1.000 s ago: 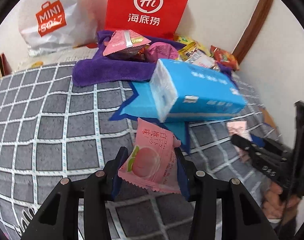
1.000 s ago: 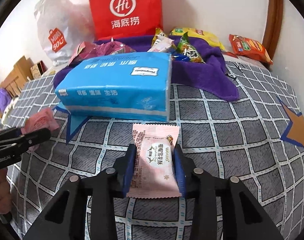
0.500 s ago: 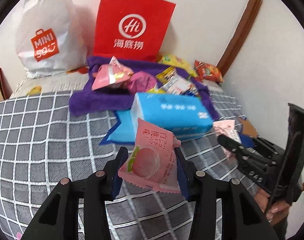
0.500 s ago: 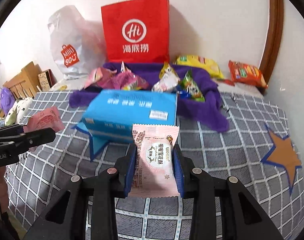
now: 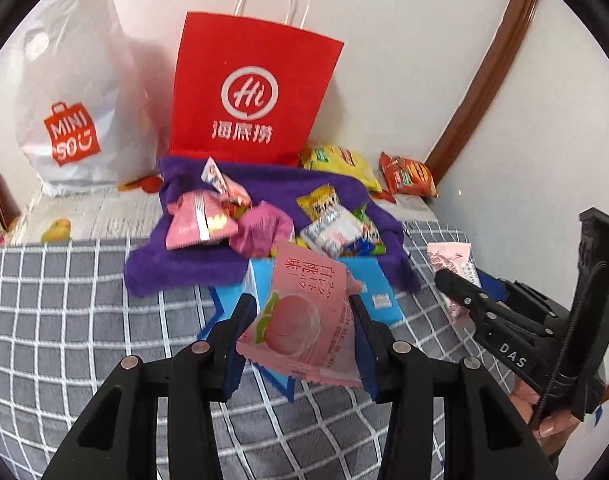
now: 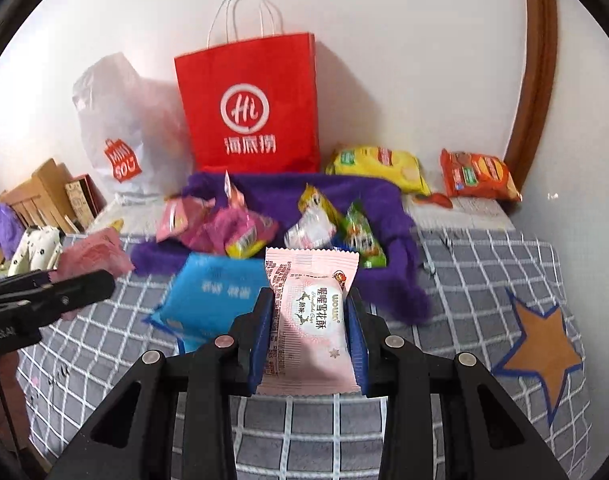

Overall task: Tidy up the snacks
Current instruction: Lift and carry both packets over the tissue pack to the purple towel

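Both my grippers have pulled back and up from the bed since a second ago, so the blue tissue pack [image 6: 208,292] now looks smaller and farther, and the red paper bag [image 5: 252,92] shows whole, handles included.

My left gripper [image 5: 300,320] is clamped on a pink peach snack packet [image 5: 304,320], held tilted above the grey checked bedspread [image 5: 64,300]. My right gripper [image 6: 310,320] is closed on a pale pink nougat packet [image 6: 310,320], held upright over the tissue pack's near right corner.

The tissue pack lies between me and the purple towel [image 6: 336,192], partly hiding its near edge. On the towel sit two clusters of wrapped snacks — pink ones on the left [image 5: 200,224], yellow, white and green ones on the right [image 6: 332,224]; I cannot count them exactly.

Behind the towel, against the wall, stand two bags: the red one and a white plastic bag [image 5: 72,96] to its left. Right of the towel lie two larger packs, one yellow [image 6: 378,164] and one orange [image 6: 478,174].

Only the right view shows the orange star [image 6: 542,354] on the bedspread and the wooden boxes [image 6: 44,192] at far left.
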